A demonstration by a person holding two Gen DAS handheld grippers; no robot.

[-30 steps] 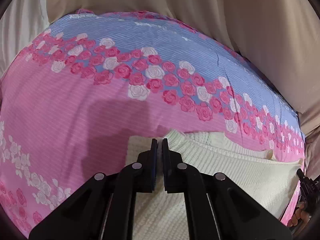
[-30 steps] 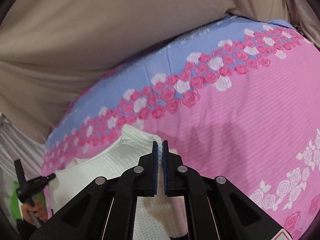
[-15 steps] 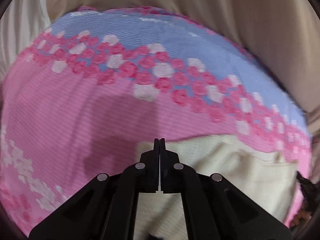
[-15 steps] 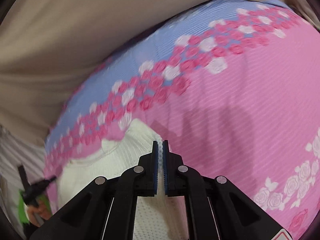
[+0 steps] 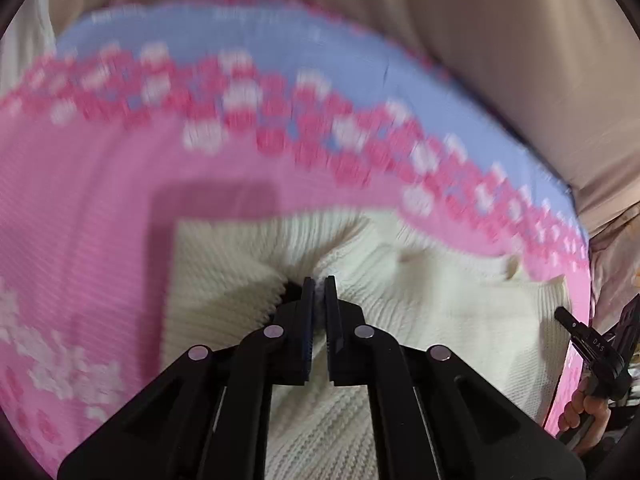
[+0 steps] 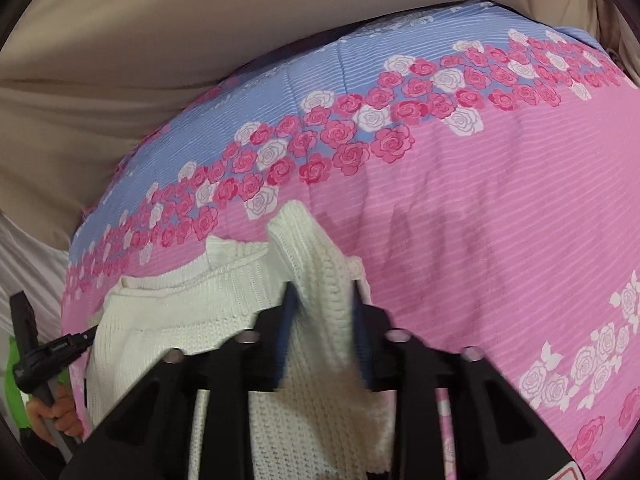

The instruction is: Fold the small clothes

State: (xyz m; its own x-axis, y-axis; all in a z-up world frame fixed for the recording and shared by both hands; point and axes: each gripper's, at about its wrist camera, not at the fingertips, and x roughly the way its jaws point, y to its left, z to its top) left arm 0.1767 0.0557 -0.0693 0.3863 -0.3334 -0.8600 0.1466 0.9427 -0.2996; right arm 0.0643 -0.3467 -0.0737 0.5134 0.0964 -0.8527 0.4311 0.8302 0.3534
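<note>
A cream knit sweater lies on a pink bedspread printed with roses. My left gripper is shut on a pinch of the knit, and the fabric puckers around its tips. In the right wrist view the sweater spreads to the left. My right gripper has its jaws opening, and a raised fold of knit still stands between the pads. Each view catches the other gripper at its edge: the right one, the left one.
The bedspread has a blue band beyond the rose border. Beige cloth rises behind the bed's far edge. A hand holds the right gripper's grip at the bed's side. Something green shows at the left edge.
The left gripper has moved from the sweater's corner further over the knit and now bunches it. The right jaws have spread apart, leaving the fold standing between them.
</note>
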